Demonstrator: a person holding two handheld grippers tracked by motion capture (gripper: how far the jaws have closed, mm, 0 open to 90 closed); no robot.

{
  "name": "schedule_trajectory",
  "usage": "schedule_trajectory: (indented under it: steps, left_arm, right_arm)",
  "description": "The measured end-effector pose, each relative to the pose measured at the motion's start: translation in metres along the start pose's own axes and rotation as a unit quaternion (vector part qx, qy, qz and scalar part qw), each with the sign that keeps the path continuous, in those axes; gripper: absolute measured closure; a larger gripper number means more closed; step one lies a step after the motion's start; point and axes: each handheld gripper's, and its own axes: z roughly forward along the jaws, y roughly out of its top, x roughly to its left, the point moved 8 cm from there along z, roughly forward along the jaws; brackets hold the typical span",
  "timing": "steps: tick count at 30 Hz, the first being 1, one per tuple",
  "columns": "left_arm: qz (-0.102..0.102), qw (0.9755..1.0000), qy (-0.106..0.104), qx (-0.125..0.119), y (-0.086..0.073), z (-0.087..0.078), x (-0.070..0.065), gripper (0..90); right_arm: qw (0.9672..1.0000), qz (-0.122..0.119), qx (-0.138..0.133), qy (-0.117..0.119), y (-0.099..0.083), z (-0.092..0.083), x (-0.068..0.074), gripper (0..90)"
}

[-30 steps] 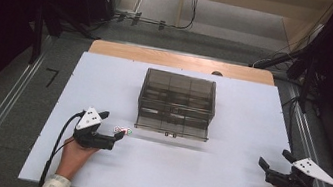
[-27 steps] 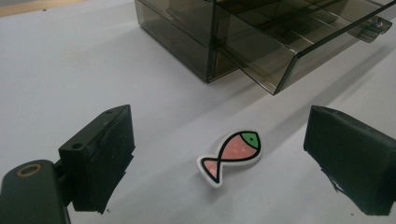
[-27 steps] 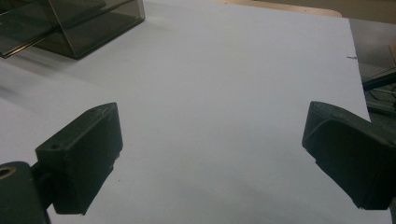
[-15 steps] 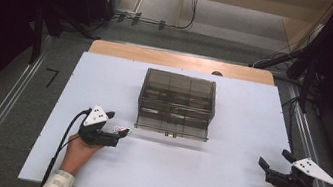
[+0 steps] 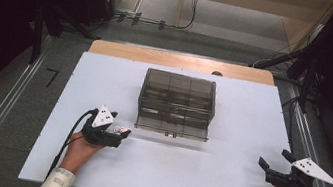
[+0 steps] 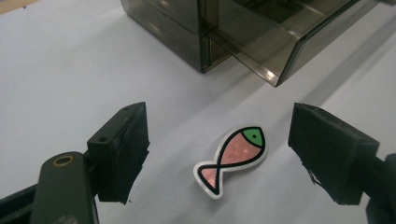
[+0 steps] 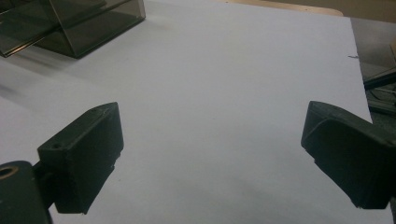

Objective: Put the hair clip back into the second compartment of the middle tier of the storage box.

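your left gripper has its fingers spread wide apart, and the little fish sticker lies flat on the counter right between them, nearer the right-hand finger but touching neither. it's pink with a green head and a black outline, head pointing toward the upper right of the left gripper view. just past it, at the top of that frame, the smoky plastic drawer box has a drawer sticking out toward you. in the high view the left gripper sits lower left of the box, sticker at its tip. your right gripper is also wide apart, fingers over bare white counter, holding nothing. in the high view it's at the lower right, well apart from the box.
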Motion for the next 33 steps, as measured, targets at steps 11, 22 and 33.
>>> schedule_trajectory:
  steps: [11,22,33]
  left_arm:
    - [0.011,0.9999,-0.003,0.008,0.001,0.010,-0.003,26.3]
    - [0.028,0.9991,-0.017,0.027,-0.002,0.014,-0.006,41.4]
    - [0.029,0.9982,-0.036,0.037,-0.003,0.015,-0.008,49.1]
  right_arm:
    - [1.0000,0.001,0.002,0.000,0.000,0.000,0.000,4.9]
    - [1.0000,0.000,0.003,0.000,0.000,0.001,0.000,4.9]
    - [1.0000,-0.002,0.004,0.000,0.000,0.001,0.000,5.0]
